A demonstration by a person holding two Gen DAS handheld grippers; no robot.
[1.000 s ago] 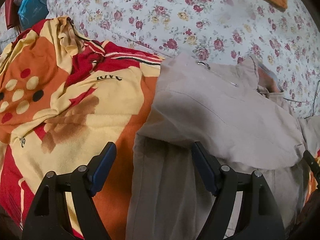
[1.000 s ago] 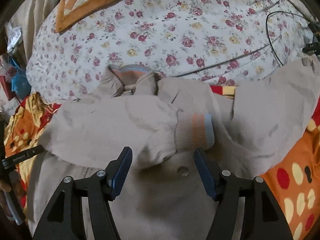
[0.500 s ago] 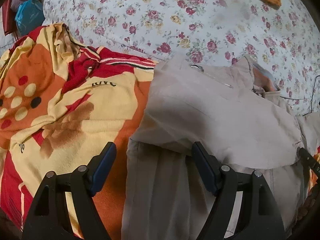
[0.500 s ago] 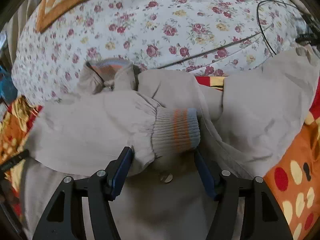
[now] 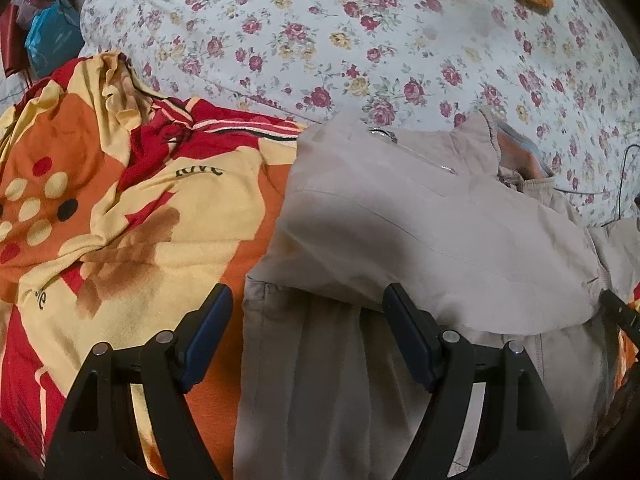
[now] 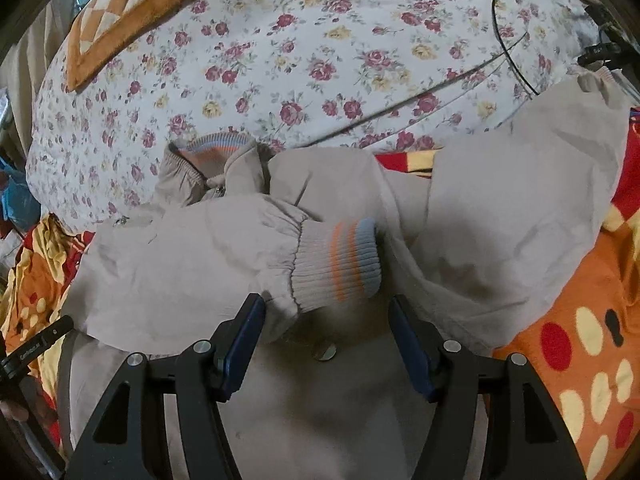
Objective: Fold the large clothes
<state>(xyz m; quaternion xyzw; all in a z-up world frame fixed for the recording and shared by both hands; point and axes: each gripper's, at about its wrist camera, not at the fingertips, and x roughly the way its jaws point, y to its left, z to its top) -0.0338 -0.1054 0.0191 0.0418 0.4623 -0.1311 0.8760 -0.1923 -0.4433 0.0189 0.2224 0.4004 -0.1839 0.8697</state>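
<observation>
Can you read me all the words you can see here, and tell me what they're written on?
"love", seemingly, though upside down and creased: black letters on the orange and yellow blanket.
A fragment ending in "e": lower on that blanket, rest hidden.
Small white print on a black bar at the right wrist view's left edge: too small to read.

The jacket [image 6: 168, 276] is lying across the middle of the bed, filling most of the room ahead of both grippers. Its folded sleeve, ending in a striped cuff [image 6: 340, 264], is lying over the body just ahead of the right gripper [image 6: 326, 316], whose jaws are standing apart with nothing between them. The left gripper [image 5: 306, 308] is likewise hanging wide over the jacket's left edge. Left of it, a rumpled blanket [image 5: 120, 208] is bunching up in folds. Beyond the collar, the floral sheet [image 6: 320, 60] is lying flat and free, with a black cable [image 6: 504, 44] crossing its far right and a cushion [image 6: 132, 12] sitting at the far end.
</observation>
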